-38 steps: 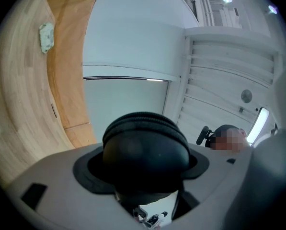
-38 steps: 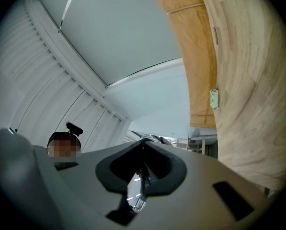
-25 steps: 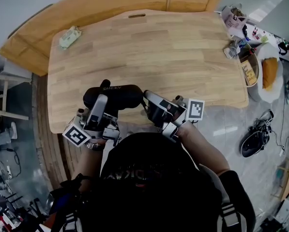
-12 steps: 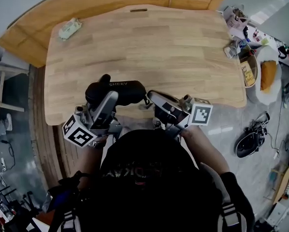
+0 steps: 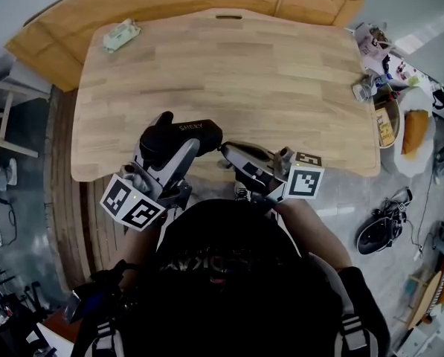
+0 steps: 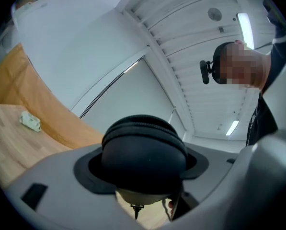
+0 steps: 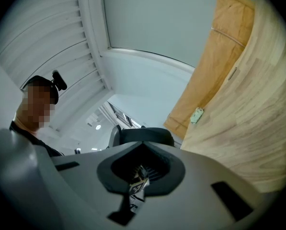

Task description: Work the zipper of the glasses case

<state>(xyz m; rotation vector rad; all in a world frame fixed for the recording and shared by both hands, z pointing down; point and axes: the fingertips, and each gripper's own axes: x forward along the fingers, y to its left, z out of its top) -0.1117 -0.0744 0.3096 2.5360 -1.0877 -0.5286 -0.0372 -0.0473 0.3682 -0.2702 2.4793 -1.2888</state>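
A: Left gripper [image 5: 164,149]: jaws wide, clamped across the black glasses case [image 5: 190,134], which is held over the near edge of the table [image 5: 266,73].
B: Change in the last second?
A: Case has rolled with that grip. It was broadside, now one end cocks up and away. Zipper [image 6: 143,128] arcs over the case's end and looks closed.
B: Right gripper [image 5: 226,149]?
A: Jaws pinched together just beside the case's right end. Can't tell if the pull is between them.
B: Meaning?
A: Probably re-presenting the zipper. The run isn't visibly begun.

one glasses case [image 5: 183,135], two tools [image 5: 168,144] [image 5: 226,150], one table [image 5: 251,73], one small packet [image 5: 122,34].
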